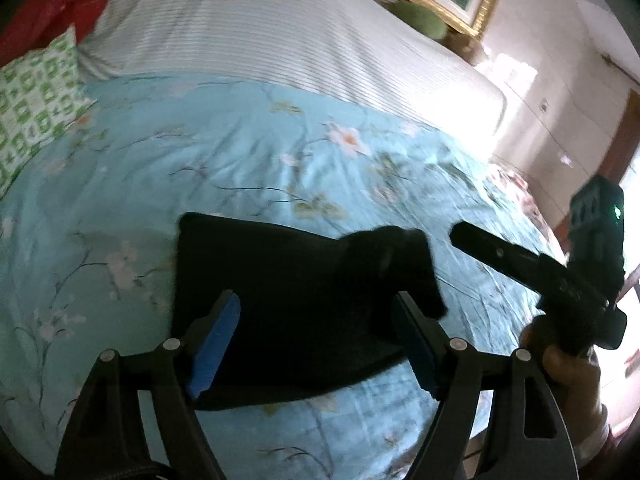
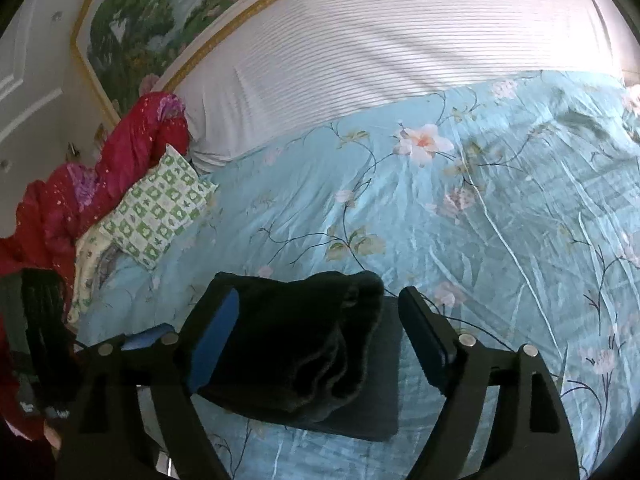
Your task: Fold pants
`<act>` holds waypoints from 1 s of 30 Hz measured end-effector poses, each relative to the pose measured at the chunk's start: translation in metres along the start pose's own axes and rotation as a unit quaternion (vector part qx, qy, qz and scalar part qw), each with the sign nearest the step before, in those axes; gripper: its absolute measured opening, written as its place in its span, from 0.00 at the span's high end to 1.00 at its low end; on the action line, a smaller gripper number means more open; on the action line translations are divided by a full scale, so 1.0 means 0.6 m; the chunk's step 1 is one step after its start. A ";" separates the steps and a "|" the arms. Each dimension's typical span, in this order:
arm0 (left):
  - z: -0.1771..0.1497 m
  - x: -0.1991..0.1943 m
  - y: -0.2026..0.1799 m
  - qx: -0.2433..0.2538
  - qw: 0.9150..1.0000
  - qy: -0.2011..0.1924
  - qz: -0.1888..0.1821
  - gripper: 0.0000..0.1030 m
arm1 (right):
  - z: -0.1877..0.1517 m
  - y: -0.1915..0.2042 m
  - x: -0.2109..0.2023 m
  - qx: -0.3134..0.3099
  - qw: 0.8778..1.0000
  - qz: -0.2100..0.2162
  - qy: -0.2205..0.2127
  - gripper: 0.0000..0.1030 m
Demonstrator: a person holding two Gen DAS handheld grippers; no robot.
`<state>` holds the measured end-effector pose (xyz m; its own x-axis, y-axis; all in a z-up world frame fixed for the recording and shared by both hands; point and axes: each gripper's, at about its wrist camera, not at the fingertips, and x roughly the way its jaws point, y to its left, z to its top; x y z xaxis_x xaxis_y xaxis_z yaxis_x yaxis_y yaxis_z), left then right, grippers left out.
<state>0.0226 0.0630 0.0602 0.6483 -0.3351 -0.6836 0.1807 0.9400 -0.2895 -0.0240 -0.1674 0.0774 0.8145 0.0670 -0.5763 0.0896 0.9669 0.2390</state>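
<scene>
Jaws of left gripper (image 1: 316, 340) and right gripper (image 2: 320, 340) stand spread, gripping nothing; the folded black pants (image 2: 296, 344) lie on the bed (image 2: 460, 220) beneath and between them.

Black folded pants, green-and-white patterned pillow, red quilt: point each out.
Black folded pants (image 2: 296, 344): right wrist view, middle of the folded stack.
Green-and-white patterned pillow (image 2: 160, 208): right wrist view, centre of its face.
Red quilt (image 2: 132, 152): right wrist view, bunched middle.
</scene>
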 end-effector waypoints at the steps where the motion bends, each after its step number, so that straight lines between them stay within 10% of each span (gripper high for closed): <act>1: 0.002 0.000 0.011 -0.008 1.000 0.000 0.005 0.23 | 0.001 0.004 0.006 0.000 1.000 -0.005 0.006 0.18; 12: 0.011 0.022 0.106 -0.068 0.996 0.019 0.055 0.21 | -0.004 0.012 0.064 0.023 0.998 -0.041 0.049 0.17; 30: -0.005 0.091 0.152 -0.116 0.990 0.082 0.017 0.18 | -0.052 -0.041 0.109 0.017 0.989 -0.098 0.113 0.18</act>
<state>0.0721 0.1303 -0.0055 0.5182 -0.3271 -0.7902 -0.0261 0.9175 -0.3969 0.0092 -0.1788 0.0093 0.6310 -0.0633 -0.7732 0.2543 0.9585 0.1290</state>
